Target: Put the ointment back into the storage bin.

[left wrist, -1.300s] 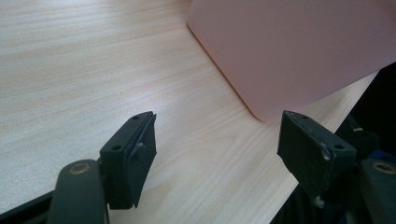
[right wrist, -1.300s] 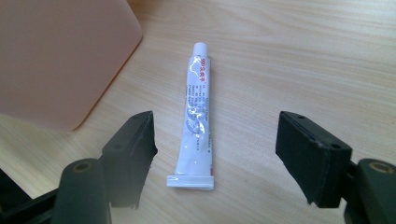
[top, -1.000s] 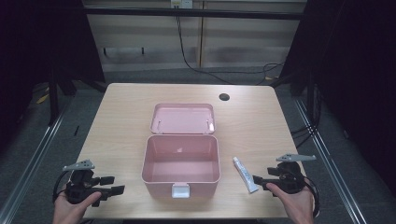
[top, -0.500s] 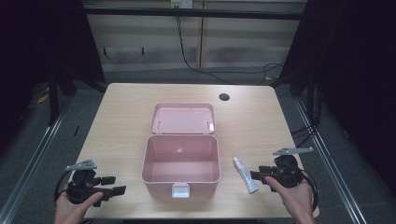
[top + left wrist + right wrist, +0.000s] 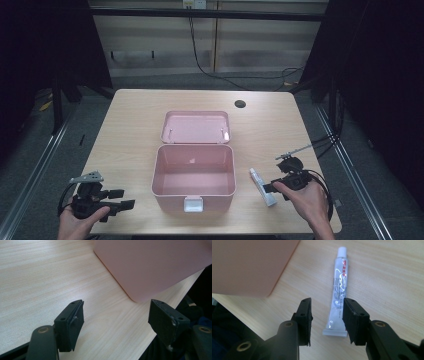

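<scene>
- The right gripper (image 5: 326,315), jaws narrowly parted, straddles the tube (image 5: 338,293) (likely bound for the pink box (image 5: 194,172)); it should close squarely mid-body.
- The left gripper (image 5: 120,317) gapes wide, idle.

Two black handheld grippers, one per bare hand. Left gripper (image 5: 114,199): grey three-cornered plate (image 5: 87,177) on top, black cable looping behind. Right gripper (image 5: 269,187): thin grey plate (image 5: 295,150) angled above, black cable (image 5: 324,187) curling round the wrist. Flat, blocky black jaws with small screw holes, mounted on dark arms with brass-coloured pivot rings (image 5: 288,324). Scuffed pale marks on the left gripper's jaw edges. No sleeves visible.
</scene>
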A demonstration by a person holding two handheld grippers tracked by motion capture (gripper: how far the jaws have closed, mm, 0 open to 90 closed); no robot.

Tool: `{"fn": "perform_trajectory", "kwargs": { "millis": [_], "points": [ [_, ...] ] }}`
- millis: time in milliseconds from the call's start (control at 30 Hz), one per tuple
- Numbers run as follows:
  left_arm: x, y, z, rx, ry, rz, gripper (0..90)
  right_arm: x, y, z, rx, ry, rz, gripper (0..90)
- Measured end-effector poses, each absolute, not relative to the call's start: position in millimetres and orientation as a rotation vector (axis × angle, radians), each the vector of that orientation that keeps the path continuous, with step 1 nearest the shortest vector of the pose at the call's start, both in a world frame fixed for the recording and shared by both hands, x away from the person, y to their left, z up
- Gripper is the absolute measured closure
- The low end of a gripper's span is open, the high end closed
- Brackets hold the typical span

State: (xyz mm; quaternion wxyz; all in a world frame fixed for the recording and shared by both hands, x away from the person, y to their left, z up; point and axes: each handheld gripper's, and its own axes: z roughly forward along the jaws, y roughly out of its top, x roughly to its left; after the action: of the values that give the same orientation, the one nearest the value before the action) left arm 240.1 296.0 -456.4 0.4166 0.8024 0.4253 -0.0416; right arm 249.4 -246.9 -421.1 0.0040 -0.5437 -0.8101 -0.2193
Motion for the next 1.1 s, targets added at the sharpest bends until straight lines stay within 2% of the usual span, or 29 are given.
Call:
{"fn": "perform_trajectory", "kwargs": {
  "millis": [300,1100],
  "points": [
    [240.1,295.9,-456.5,2.017,1.064,-0.107,28.5,268.0,-244.1,-426.0,-1.73,-2.524,-0.513,61.6],
    [240.8,295.4,-458.1,2.037,1.069,-0.12,28.7,290.9,-225.1,-452.6,-1.646,-2.595,-0.338,65.4]
  ]
}}
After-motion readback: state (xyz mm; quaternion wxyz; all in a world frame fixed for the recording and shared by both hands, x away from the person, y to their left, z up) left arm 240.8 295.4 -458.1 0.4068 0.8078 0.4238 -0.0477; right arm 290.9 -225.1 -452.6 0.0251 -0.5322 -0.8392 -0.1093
